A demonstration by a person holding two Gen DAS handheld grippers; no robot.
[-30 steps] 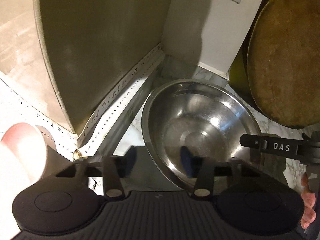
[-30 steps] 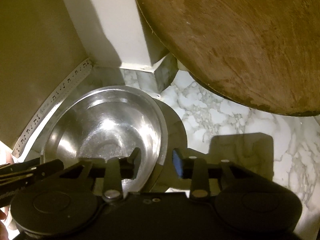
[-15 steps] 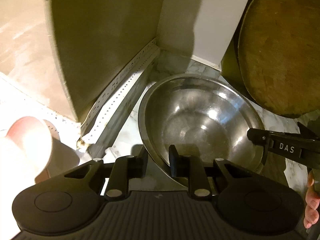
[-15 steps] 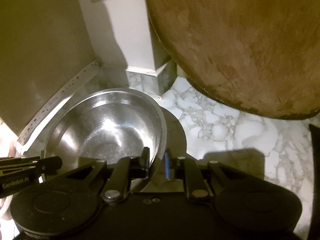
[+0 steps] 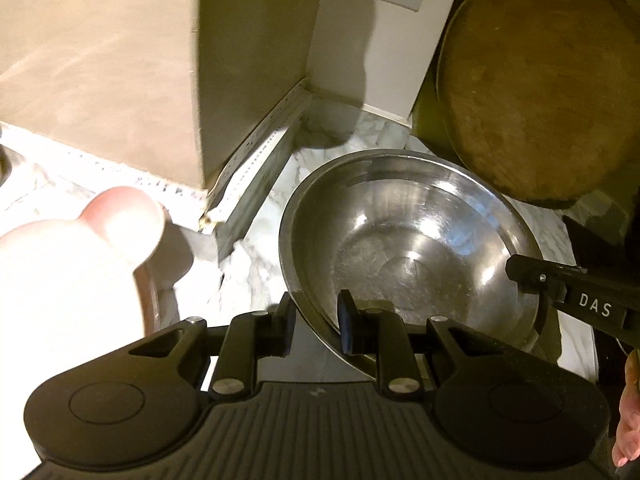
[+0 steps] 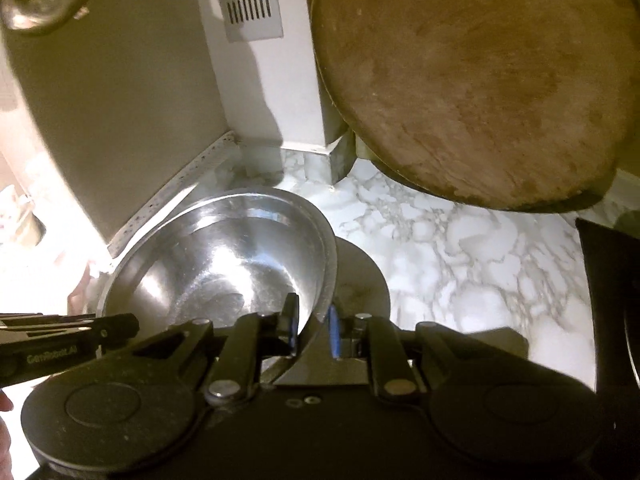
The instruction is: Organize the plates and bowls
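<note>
A large steel bowl (image 5: 408, 248) is held up over the marble counter (image 6: 460, 256) near the wall corner. My left gripper (image 5: 316, 320) is shut on the bowl's left rim, one finger outside and one inside. My right gripper (image 6: 314, 330) is shut on the bowl's (image 6: 224, 264) right rim. In the left wrist view the right gripper's fingers (image 5: 568, 292) show at the bowl's far edge. In the right wrist view the left gripper's fingers (image 6: 64, 336) show at the lower left. The bowl is empty and casts a round shadow on the counter.
A round wooden board (image 6: 472, 76) leans against the wall at the right. A white pillar with a vent grille (image 6: 248, 0) stands in the corner. A beige wall panel (image 5: 96, 60) rises at the left. A fingertip (image 5: 124, 220) covers the left edge of the left view. A dark object (image 6: 608, 304) sits at the right.
Both grippers closed on the bowl's rim, left and right. The bowl then rose off the counter and came away from the wall corner with both grippers.
</note>
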